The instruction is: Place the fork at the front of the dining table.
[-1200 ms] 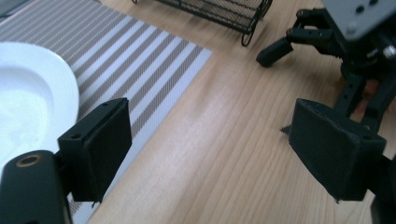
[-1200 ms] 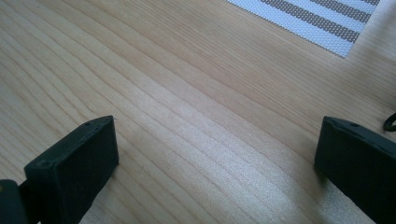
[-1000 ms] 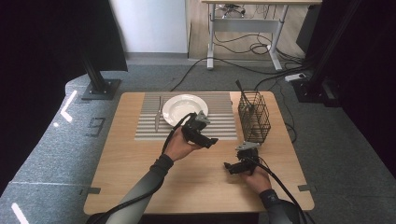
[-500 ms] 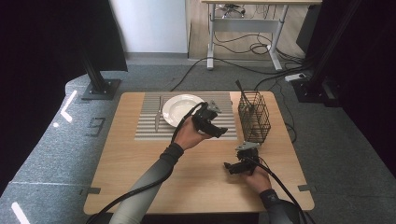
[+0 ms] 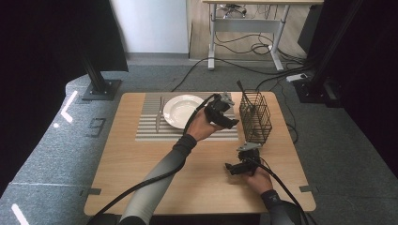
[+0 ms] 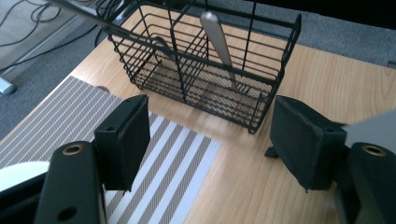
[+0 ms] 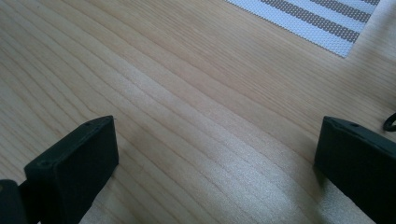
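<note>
Just ahead of the left hand-held gripper (image 6: 212, 140), wide apart, stands the wire basket (image 6: 205, 70).

Wire basket (image 5: 256, 117): black, open-topped caddy split into compartments; stands upright on the bare wood of the table (image 5: 141, 173), just off the right edge of the placemat
Utensil in basket (image 6: 219, 39): metal handle, leaning in a far compartment and rising above the rim; which piece of cutlery it is cannot be told
Plate (image 5: 184, 110): white, round, empty, lies flat on the placemat
Placemat (image 5: 148, 131): grey and white stripes, flat at the table's far middle
Knife (image 5: 159, 115): lies on the placemat, just left of the plate
</note>
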Demonstrator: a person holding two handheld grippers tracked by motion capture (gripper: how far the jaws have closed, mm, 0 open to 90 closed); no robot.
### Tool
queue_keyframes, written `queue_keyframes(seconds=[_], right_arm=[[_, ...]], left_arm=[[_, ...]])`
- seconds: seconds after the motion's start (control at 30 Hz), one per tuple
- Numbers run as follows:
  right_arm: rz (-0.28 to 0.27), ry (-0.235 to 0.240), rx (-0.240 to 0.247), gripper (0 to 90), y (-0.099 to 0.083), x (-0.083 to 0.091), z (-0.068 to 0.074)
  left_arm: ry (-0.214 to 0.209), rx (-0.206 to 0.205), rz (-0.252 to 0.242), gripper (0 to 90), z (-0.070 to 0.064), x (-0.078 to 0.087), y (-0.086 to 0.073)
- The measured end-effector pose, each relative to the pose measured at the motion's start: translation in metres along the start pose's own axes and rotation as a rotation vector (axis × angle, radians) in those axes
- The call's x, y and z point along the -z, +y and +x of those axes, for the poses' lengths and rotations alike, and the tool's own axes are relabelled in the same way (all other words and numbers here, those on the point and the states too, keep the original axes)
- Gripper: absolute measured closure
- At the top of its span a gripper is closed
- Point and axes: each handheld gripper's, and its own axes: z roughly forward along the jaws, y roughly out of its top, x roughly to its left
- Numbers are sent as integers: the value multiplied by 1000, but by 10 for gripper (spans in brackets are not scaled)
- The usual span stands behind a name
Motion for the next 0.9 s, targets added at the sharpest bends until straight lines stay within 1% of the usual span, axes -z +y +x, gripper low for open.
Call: queue_keyframes(seconds=[0.07,0.23,0.37,0.5,0.7,0.8,0.9], right_arm=[[0,0,0,0,0,0,0],[0,0,-2,0,0,0,0],[2,0,-4,0,0,0,0],[2,0,-4,0,0,0,0],[4,2,-4,0,0,0,0],[4,0,-1,0,0,0,0],[4,0,-2,0,0,0,0]], left_arm=[[-9,8,-4,309,1,-4,4],[-21,6,-10,354,1,-13,14],[-25,1,2,386,0,-22,21],[-32,7,8,420,-1,-30,27],[-30,1,28,481,-2,-41,35],[-32,17,37,539,-1,-46,38],[-57,52,45,607,1,-49,40]])
